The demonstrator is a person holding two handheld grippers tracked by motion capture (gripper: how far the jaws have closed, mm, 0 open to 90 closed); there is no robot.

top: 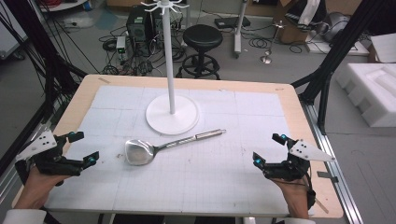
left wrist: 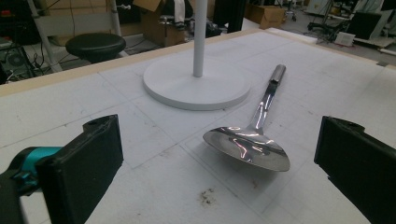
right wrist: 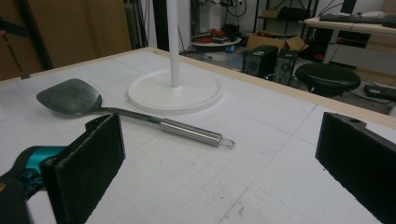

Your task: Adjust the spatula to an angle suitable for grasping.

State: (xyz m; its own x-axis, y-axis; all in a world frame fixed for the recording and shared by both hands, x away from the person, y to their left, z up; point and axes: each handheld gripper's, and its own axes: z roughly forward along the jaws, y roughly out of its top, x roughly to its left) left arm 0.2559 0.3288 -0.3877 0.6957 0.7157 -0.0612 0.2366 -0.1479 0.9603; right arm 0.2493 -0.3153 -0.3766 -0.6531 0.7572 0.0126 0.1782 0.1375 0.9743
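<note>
No readable text, labels, brands or numbers on anything in view.

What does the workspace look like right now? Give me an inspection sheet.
Surface: white gridded mat on a wooden table, a few small stains.
Job's things: metal spatula flat on the mat, handle toward the white stand; apart from its base.
Clutter: nothing seen.
Grippers: left gripper and right gripper both open, empty, low near the table's side edges.
Cables: tangle on the floor behind.
Surroundings: black stool, boxes, foam.
</note>
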